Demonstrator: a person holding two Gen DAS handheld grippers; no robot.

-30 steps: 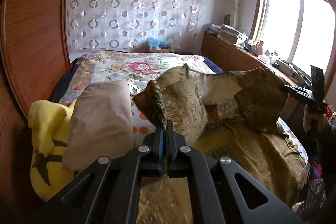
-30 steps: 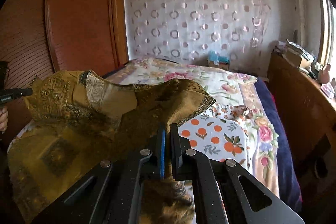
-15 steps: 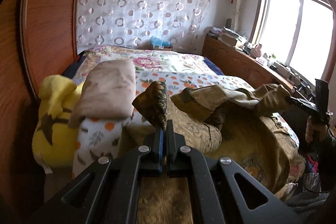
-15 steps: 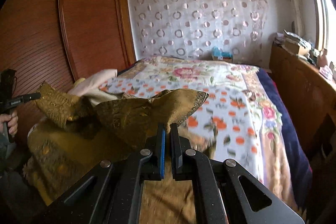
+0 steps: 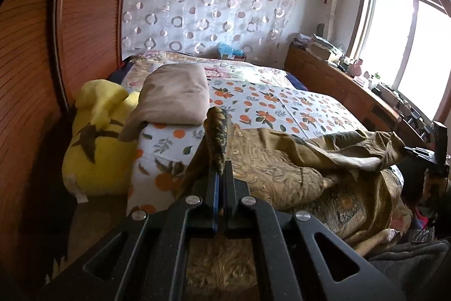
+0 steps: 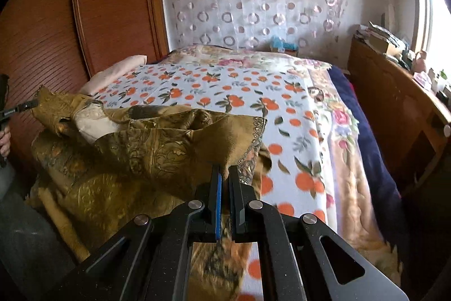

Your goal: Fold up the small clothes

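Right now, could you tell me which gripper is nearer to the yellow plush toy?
Left. The left gripper holds the gold garment beside the yellow plush toy; the right gripper grips its far corner.

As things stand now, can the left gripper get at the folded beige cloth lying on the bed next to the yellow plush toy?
Probably not yet. The left gripper is shut on a corner of the gold patterned garment, so it is occupied. The folded beige cloth lies just ahead with nothing between, beside the yellow plush toy.
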